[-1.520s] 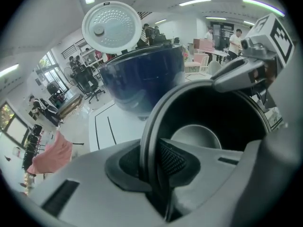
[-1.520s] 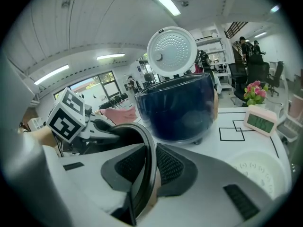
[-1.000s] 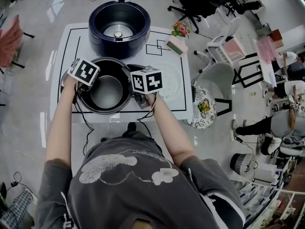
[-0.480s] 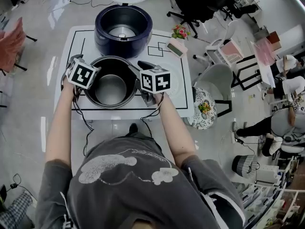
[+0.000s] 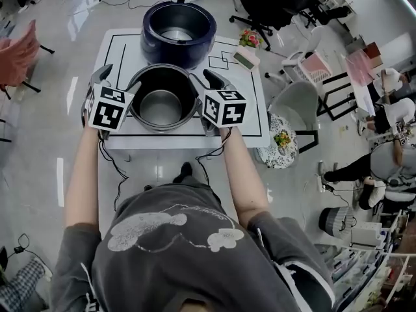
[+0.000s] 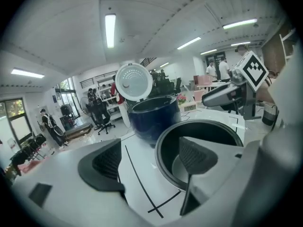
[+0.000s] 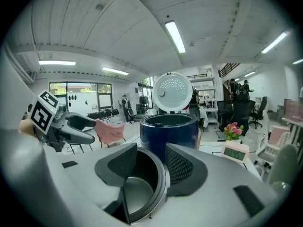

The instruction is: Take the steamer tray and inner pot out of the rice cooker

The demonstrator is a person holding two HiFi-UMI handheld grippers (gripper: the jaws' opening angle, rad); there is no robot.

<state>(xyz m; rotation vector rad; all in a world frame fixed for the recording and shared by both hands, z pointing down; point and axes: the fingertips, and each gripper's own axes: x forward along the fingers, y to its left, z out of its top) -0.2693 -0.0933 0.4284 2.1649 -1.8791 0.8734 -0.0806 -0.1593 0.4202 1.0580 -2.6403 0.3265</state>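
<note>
Both claws have risen, and their jaws have just been opening: left claw (image 5: 117, 82) wide, right claw (image 5: 207, 83) half-open, both empty. Each brackets the rim of the inner pot (image 5: 161, 106), which stands on the tabletop (image 5: 250, 109) before the rice cooker (image 5: 179, 54). Only the gripper views show its upright lid (image 7: 173, 92) whole.

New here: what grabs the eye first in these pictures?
The dark inner pot sits on the white table, in front of the open navy rice cooker. Either side, the left tongs and right tongs, each topped by a black-and-white marker cube, have just been opening, with the pot's rim between their jaws, ungripped.
</note>
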